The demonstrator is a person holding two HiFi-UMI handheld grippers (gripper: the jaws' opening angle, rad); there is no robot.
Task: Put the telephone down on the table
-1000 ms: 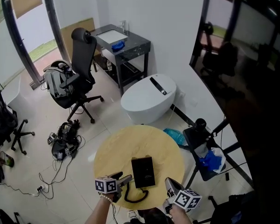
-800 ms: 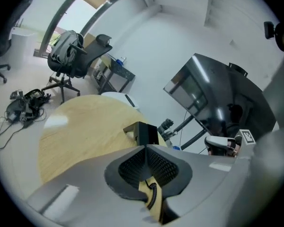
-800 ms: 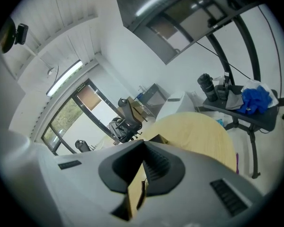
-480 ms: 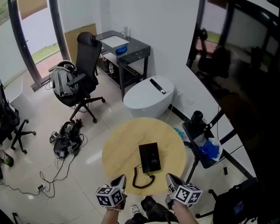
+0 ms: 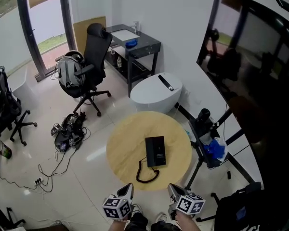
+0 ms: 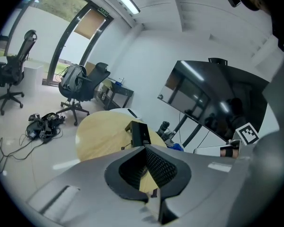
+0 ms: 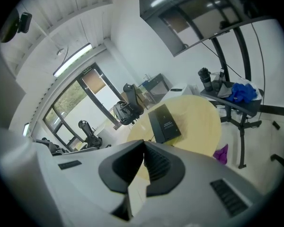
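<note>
Left tool [image 5: 127, 190] and right tool [image 5: 174, 191] were pressed together, empty. Telephone [image 5: 155, 151] lay at worktop [image 5: 123, 146] centre: probably rigid, light, slick; best pinched across long sides.

Head view: high up, facing steeply down onto the table [image 5: 123, 150].
Left gripper view: low, off the table's near side, facing across it.
Right gripper view: the same.
Shared: table, telephone [image 5: 155, 151].

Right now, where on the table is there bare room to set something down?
The left half of the table, beside the telephone, is bare; so is the far rim behind it. The cord crowds the near edge.
</note>
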